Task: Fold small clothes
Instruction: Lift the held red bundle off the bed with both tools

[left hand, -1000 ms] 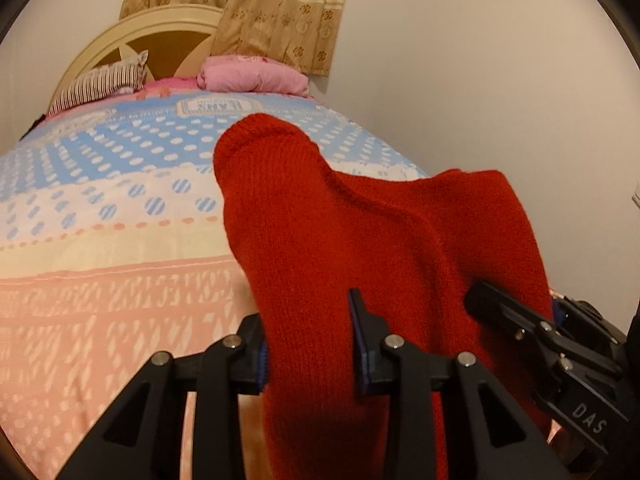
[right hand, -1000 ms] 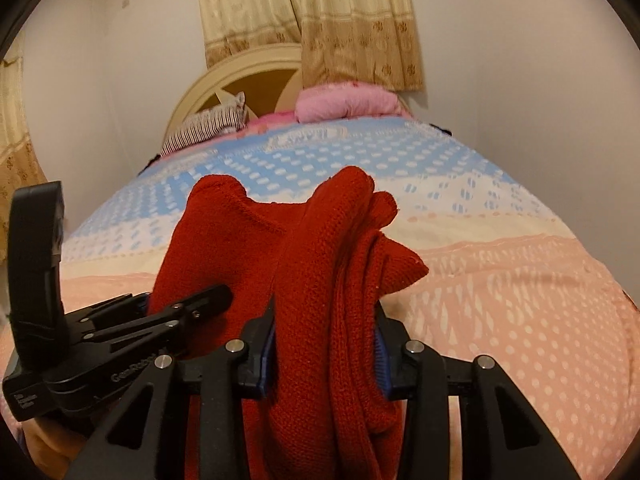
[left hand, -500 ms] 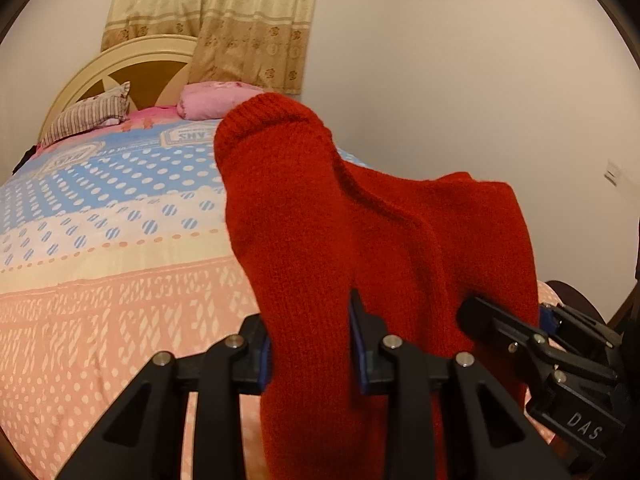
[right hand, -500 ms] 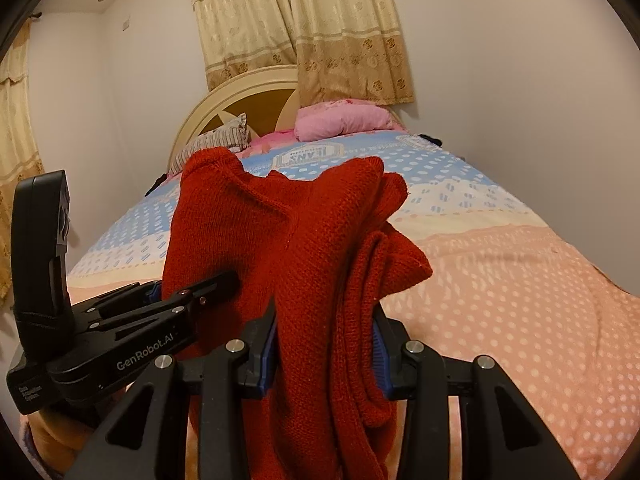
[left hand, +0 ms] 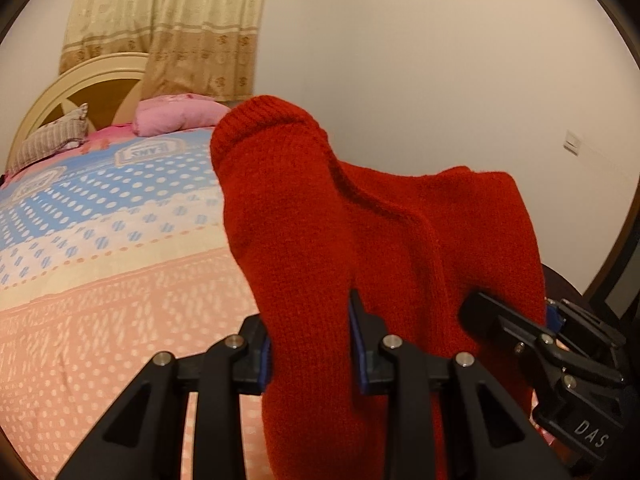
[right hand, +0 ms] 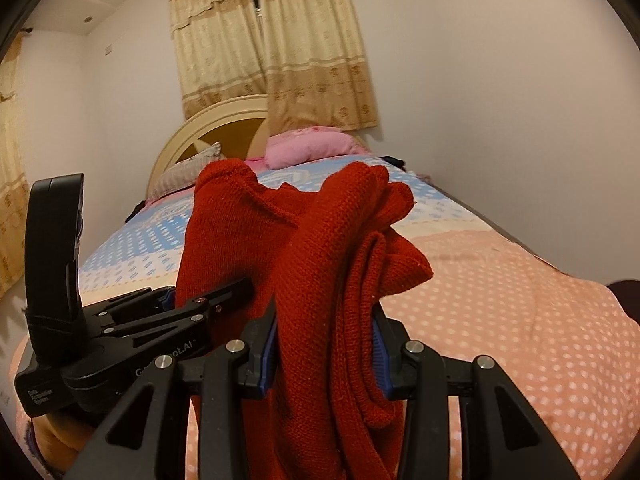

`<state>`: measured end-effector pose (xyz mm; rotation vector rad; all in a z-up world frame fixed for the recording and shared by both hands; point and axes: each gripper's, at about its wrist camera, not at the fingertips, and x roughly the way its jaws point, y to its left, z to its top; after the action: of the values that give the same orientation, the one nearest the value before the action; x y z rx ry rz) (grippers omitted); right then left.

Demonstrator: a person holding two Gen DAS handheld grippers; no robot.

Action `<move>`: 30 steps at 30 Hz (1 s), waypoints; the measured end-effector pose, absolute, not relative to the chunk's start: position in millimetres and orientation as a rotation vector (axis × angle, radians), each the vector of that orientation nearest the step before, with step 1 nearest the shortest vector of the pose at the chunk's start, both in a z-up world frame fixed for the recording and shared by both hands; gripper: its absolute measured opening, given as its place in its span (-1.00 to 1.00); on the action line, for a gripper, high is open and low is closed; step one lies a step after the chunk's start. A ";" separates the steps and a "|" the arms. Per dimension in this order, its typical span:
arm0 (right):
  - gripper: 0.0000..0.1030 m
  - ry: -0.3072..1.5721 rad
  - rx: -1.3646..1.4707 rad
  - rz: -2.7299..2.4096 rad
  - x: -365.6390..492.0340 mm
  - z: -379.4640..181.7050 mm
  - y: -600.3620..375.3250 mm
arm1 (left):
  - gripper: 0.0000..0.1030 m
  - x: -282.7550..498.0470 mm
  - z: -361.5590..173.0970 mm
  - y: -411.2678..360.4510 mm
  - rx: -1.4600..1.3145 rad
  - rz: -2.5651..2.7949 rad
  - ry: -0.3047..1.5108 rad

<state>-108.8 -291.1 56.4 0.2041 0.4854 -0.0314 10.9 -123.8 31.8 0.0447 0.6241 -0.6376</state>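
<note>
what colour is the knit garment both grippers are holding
Solid red, a plain knit with no pattern. The garment shows best in the left wrist view.

White letters "DAS" stand on the right gripper [left hand: 516, 320] body in the left wrist view. The left gripper [right hand: 224, 296] body shows part of "GenRobot.AI"; its small white label is illegible.

The red sweater [left hand: 360, 240] is a chunky matt wool-looking knit with a ribbed edge, the grippers are matt black plastic with shiny metal screws and blue rubbery-looking pads on the fingers [right hand: 379, 354], and the bed [right hand: 520, 300] has a soft dotted cotton-looking cover, the curtain [right hand: 280, 60] patterned cloth.
</note>
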 end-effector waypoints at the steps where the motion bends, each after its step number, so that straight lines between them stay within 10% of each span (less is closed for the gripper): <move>1: -0.23 0.485 0.211 -0.041 -111.6 55.7 -295.0 | -0.38 9.7 31.2 -127.6 0.049 -0.646 0.626; 30: -0.23 0.502 0.333 -0.261 -134.7 18.8 -391.5 | -0.39 7.4 2.4 -236.9 0.166 -0.744 0.690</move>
<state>-134.7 -391.5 18.8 0.3330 0.5021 -0.2612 7.4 -236.9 2.4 0.1661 0.6904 -0.7444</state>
